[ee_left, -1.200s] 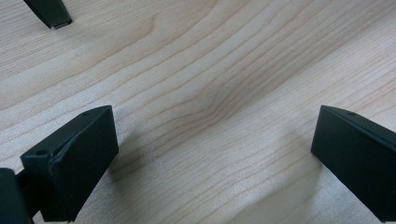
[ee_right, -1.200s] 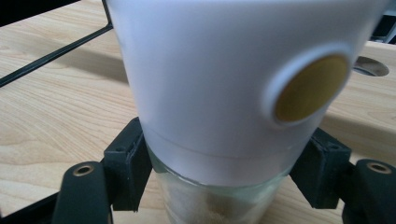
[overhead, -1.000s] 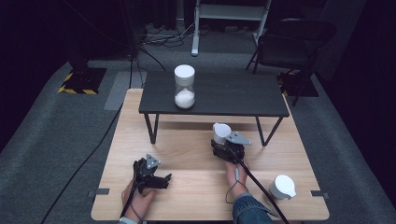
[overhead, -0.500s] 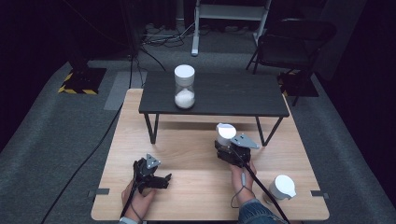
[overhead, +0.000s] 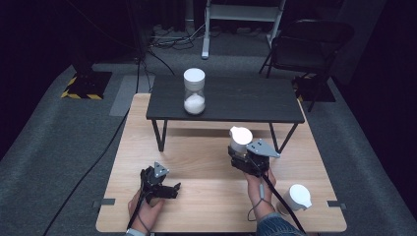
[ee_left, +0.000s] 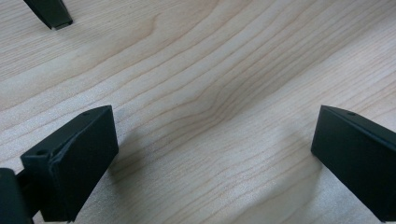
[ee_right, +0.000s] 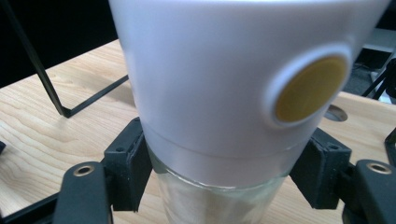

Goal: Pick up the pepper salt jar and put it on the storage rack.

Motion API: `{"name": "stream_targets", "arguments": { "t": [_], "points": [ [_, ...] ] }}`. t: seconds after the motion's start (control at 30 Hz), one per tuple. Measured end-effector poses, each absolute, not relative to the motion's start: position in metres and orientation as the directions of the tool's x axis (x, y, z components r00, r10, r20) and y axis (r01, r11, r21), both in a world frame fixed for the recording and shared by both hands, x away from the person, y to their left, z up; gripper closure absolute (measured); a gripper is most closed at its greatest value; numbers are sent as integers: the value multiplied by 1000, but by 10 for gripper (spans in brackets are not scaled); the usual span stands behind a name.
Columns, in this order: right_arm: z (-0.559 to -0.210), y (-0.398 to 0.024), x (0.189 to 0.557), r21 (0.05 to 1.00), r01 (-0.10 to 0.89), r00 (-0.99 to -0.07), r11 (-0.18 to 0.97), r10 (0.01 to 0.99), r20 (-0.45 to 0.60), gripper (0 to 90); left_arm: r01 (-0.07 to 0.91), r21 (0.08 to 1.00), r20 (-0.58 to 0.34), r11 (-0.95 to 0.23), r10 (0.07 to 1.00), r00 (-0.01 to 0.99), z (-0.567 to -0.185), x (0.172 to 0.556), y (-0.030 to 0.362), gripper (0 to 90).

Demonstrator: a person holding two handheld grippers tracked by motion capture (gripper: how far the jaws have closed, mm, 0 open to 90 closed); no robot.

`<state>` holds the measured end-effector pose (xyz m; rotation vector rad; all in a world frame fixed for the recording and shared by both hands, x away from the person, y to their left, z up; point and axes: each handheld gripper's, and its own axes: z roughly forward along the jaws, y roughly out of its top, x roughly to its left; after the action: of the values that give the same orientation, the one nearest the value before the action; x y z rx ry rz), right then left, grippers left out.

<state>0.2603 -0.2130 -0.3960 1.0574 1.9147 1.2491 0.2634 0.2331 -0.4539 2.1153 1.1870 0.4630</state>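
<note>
My right gripper point(overhead: 240, 149) is shut on a glass shaker point(overhead: 240, 135) with a white cap, held upright above the wooden table point(overhead: 196, 162), just in front of the black shelf point(overhead: 246, 101). In the right gripper view the pads point(ee_right: 128, 163) press the glass just under the white cap point(ee_right: 219, 79), which has a round yellow-brown spot on its side. My left gripper point(overhead: 169, 190) rests low on the table at the front left. Its jaws stand wide apart over bare wood point(ee_left: 210, 140), with nothing between them.
A tall glass jar point(overhead: 194, 91) with a white lid and white powder in it stands on the black shelf's left part. A second white-capped shaker point(overhead: 298, 196) stands near the table's front right corner. A black chair point(overhead: 314, 44) is behind the table.
My right gripper has risen with the shaker in it and drifted a little to the right. The left gripper has stayed where it was.
</note>
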Motion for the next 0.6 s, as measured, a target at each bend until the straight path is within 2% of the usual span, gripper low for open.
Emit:
{"name": "stream_targets", "arguments": {
  "t": [0.6],
  "points": [
    [-357, -218, 253, 941, 251, -508, 227, 859, -72, 302, 619, 693, -15, -369, 852, 524, -454, 263, 233, 7]
  ]
}}
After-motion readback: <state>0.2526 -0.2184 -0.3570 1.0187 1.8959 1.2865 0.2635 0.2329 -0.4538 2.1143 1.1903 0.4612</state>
